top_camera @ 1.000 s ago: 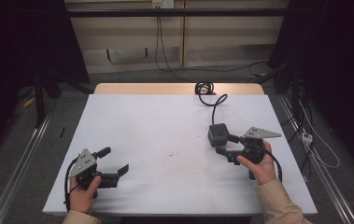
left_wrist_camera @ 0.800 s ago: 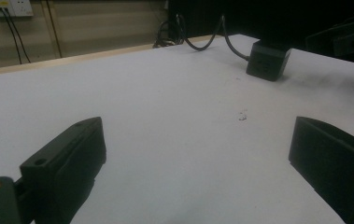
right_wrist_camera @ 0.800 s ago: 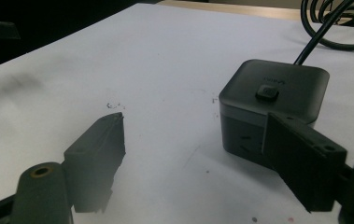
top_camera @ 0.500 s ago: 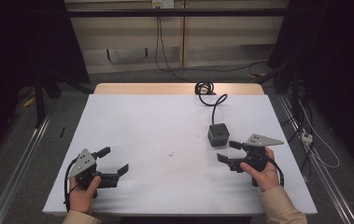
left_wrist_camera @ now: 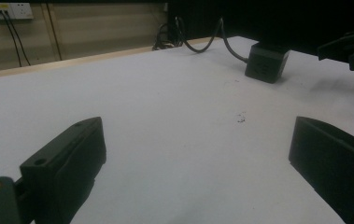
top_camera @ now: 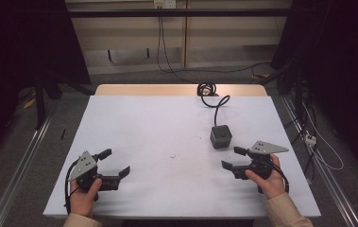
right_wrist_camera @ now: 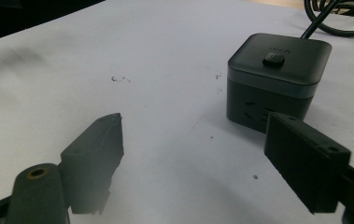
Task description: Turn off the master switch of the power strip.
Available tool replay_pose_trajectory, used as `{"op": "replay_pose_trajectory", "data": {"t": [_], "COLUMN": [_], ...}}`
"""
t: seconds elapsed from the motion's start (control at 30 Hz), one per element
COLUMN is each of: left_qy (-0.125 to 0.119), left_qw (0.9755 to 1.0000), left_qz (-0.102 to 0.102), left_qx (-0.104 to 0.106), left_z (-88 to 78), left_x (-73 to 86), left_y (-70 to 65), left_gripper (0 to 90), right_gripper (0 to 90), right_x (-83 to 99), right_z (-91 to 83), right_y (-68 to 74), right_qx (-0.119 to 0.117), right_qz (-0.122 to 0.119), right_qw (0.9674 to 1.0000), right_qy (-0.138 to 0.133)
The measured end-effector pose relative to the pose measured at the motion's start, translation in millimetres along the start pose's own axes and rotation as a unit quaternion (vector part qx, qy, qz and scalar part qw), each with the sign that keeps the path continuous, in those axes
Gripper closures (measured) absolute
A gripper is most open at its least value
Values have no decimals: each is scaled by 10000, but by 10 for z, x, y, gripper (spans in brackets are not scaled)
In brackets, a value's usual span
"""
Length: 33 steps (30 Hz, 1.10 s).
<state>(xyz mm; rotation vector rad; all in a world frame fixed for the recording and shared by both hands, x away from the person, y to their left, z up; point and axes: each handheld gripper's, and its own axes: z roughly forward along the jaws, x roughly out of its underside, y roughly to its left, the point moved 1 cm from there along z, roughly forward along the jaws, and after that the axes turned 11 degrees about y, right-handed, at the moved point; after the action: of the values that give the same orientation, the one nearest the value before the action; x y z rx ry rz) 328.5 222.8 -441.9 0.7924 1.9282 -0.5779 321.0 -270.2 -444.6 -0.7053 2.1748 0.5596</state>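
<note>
A dark grey cube-shaped power socket (top_camera: 220, 136) stands on the white table (top_camera: 167, 123), right of the middle. Its black cable (top_camera: 214, 101) runs to a coil at the far edge. My right gripper (top_camera: 232, 158) is held just in front of the cube, open and holding nothing. In the right gripper view the cube (right_wrist_camera: 277, 74) sits just beyond the right jaw, apart from my right gripper (right_wrist_camera: 193, 123). My left gripper (top_camera: 115, 163) rests open near the front left. The left gripper view shows my left gripper (left_wrist_camera: 198, 130) over bare table, with the cube (left_wrist_camera: 266, 62) far off.
The coiled cable (top_camera: 206, 89) lies at the table's far edge (top_camera: 181, 90). A few small dark specks (top_camera: 173, 156) mark the table top between the grippers. Floor rails and loose cables run beside the table on the right (top_camera: 318, 151).
My right gripper has drawn back from the cube toward the near edge, and the cube has stayed in place. The left gripper has not moved.
</note>
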Motion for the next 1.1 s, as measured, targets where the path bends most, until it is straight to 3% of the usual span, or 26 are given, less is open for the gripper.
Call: {"op": "replay_pose_trajectory", "data": {"t": [1.1], "left_qy": [-17], "left_qw": [10000], "left_qz": [-20], "left_qx": [-7], "left_z": [2], "left_x": [0], "left_y": [-7], "left_gripper": [37], "right_gripper": [198], "right_x": [221], "right_z": [-240], "right_y": [-77], "right_qx": [187], "right_qz": [94], "right_qw": [9998], "right_qy": [-33]}}
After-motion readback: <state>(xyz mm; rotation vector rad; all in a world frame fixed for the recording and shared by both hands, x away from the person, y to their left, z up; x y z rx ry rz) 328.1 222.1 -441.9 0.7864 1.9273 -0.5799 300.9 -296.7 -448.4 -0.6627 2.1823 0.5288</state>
